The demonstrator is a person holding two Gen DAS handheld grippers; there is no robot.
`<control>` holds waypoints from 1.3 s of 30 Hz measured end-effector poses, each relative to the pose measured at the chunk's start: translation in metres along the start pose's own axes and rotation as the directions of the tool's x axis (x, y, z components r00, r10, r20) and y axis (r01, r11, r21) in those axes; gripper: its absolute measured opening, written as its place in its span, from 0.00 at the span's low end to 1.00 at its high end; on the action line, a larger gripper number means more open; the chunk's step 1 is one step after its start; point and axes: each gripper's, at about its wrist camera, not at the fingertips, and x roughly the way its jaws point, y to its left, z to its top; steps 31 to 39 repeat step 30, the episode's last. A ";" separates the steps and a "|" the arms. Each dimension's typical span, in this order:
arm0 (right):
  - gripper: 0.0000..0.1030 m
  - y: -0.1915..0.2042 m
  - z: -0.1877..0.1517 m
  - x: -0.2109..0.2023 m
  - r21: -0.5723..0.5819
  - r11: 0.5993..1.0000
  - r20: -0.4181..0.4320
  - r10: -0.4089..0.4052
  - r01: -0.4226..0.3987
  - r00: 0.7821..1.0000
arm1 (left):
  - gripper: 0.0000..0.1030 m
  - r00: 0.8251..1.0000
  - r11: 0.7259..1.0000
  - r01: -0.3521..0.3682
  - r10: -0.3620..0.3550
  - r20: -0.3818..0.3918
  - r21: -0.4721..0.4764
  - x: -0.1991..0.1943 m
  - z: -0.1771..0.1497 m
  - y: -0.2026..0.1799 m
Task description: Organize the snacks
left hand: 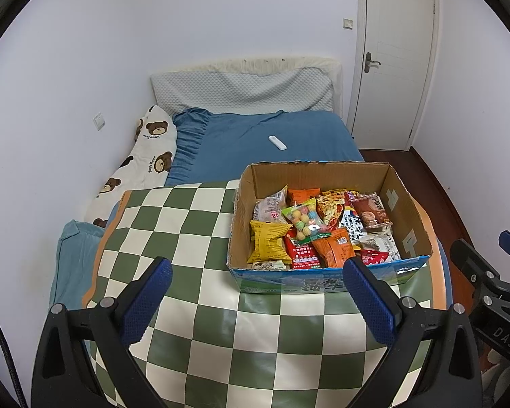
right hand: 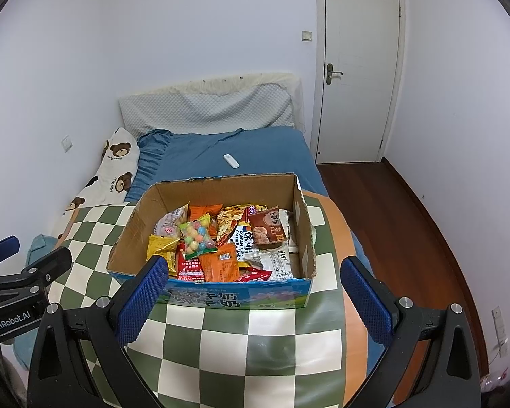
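Beyond both spread tongs (left hand: 256,301) (right hand: 255,301), snack-filled cardboard box (right hand: 221,187), untouched.

A snack-filled cardboard box (left hand: 326,273) sits on the checkered table (left hand: 204,306).

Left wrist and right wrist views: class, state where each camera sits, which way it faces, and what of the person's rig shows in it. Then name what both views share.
Left wrist: on the left gripper, open, above the checkered table, facing the bed; the snack box lies right of centre; the right gripper's body shows at the right edge.
Right wrist: on the right gripper, open, facing the same way; box straight ahead; the left gripper's body shows at the left edge.
Shared: box, table, bed, white remote, door.
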 end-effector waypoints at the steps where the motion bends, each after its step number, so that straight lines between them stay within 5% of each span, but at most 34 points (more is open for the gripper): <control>1: 1.00 0.000 0.001 0.000 -0.003 1.000 0.002 -0.001 0.001 1.000 | 1.00 1.000 1.000 0.002 -0.002 -0.001 -0.002 0.000 0.000 0.000; 39: 1.00 0.001 0.001 -0.006 0.010 1.000 0.000 0.001 -0.001 1.000 | 1.00 1.000 1.000 0.009 -0.009 -0.004 -0.010 -0.007 -0.001 0.002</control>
